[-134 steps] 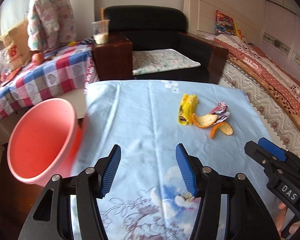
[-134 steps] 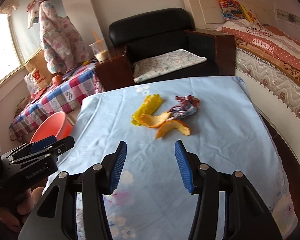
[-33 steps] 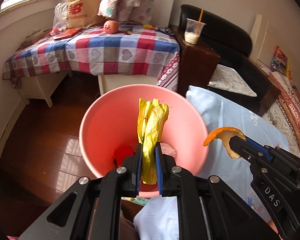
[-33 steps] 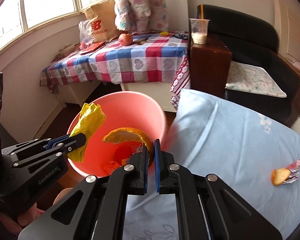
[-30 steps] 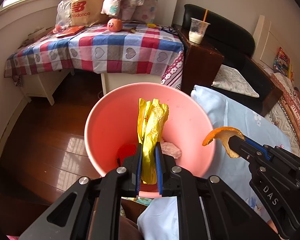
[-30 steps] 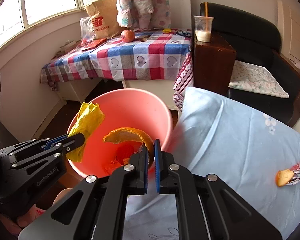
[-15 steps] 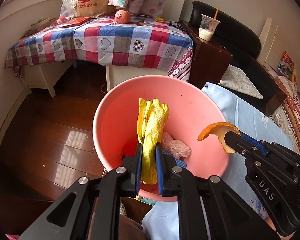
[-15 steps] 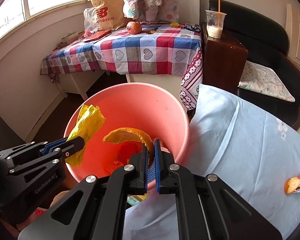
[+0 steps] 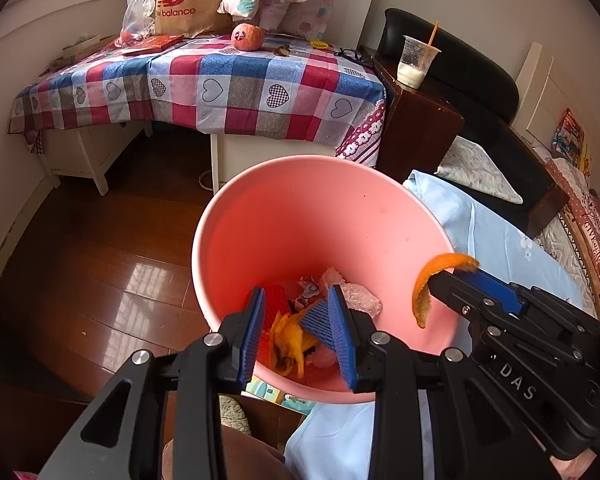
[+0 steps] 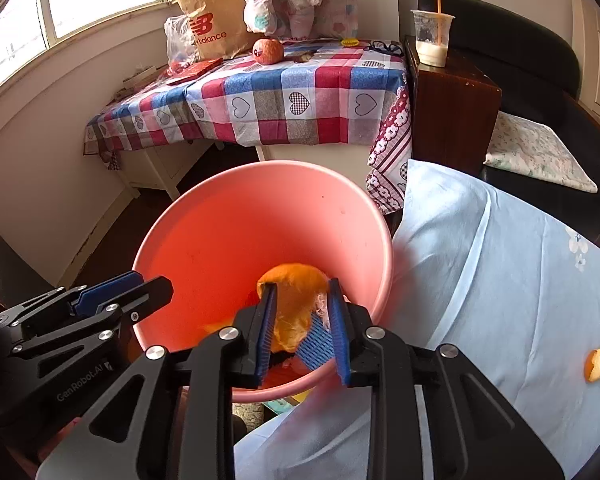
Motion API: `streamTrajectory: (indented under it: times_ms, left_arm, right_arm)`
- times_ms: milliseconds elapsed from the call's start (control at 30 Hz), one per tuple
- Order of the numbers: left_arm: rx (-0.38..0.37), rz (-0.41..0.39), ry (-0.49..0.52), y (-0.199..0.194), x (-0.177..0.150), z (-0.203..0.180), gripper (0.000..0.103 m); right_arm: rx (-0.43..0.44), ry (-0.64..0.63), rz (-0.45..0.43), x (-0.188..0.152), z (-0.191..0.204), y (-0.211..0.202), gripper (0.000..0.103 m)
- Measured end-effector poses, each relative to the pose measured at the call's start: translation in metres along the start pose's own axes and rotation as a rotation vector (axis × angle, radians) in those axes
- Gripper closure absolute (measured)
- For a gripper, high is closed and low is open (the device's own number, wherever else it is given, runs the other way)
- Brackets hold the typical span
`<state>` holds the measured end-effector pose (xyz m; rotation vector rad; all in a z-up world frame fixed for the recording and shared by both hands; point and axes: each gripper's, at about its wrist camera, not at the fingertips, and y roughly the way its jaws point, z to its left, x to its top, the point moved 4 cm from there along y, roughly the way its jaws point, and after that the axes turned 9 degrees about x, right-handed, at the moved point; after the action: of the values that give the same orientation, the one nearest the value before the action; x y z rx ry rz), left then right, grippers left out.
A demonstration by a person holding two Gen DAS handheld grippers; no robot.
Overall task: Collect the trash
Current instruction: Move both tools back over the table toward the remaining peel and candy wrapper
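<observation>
The orange peel is seen mid-frame between the parted fingers of the right gripper, directly over the pink bin; whether it is gripped or falling cannot be told. The left gripper is spread and empty, apparently, above the same bin.

Blue-sheet table: peel scrap + wrapper at edge.

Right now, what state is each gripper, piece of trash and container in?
pink bin: upright, holding trash
left gripper: open, empty
right gripper: open
orange peel: between the right gripper's open jaws, over the pink bin
yellow wrapper: inside the pink bin
second peel: lying on the blue sheet, uncollected
cup: upright, partly full
</observation>
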<state>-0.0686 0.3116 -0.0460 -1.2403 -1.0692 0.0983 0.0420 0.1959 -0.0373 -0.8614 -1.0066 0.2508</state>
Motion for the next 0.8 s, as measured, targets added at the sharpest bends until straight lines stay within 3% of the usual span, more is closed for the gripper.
streamTrajectory:
  times_ms: [433, 800]
  left_arm:
    - [-0.003, -0.020, 0.029, -0.014, 0.000, -0.013, 0.070]
    - [-0.054, -0.016, 0.117, -0.025, -0.012, -0.057, 0.065]
  right_arm:
    - [0.023, 0.008, -0.039, -0.002, -0.005, -0.019, 0.076]
    - [-0.026, 0.078, -0.056, -0.030, -0.038, -0.048, 0.076]
